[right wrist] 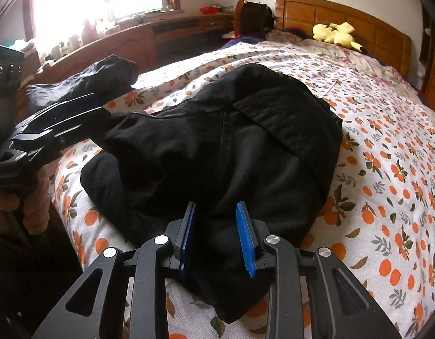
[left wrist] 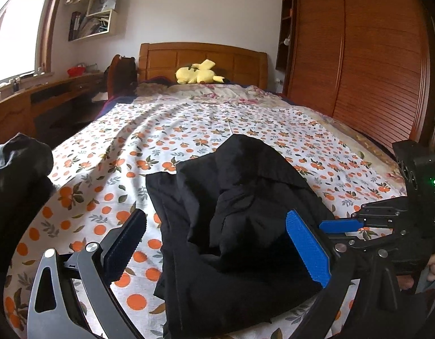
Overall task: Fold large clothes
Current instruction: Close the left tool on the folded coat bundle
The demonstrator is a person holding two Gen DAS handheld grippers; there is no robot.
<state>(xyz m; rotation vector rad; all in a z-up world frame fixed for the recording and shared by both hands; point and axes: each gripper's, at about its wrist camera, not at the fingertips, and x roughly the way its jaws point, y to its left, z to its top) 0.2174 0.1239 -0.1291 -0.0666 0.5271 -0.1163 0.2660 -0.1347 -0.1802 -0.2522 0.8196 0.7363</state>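
A crumpled black garment point(left wrist: 245, 212) point(right wrist: 217, 147) lies on the orange-print bedsheet point(left wrist: 189, 130) point(right wrist: 387, 169). My left gripper point(left wrist: 217, 245) is open wide just above the garment's near part, one pad on each side of the heap and neither touching it. From the right wrist view the left gripper point(right wrist: 101, 113) reaches in at the garment's left edge. My right gripper point(right wrist: 217, 237) is low over the garment's near edge. Its blue pads point(right wrist: 244, 237) stand a narrow gap apart with black cloth between them. In the left wrist view the right gripper point(left wrist: 327, 226) comes in from the right.
A second dark garment point(left wrist: 19, 163) point(right wrist: 104, 76) lies at the bed's left edge. A yellow plush toy point(left wrist: 197, 75) point(right wrist: 334, 35) sits by the wooden headboard point(left wrist: 203, 59). A wardrobe point(left wrist: 358, 70) stands to the right, a desk point(left wrist: 33, 99) under the window to the left.
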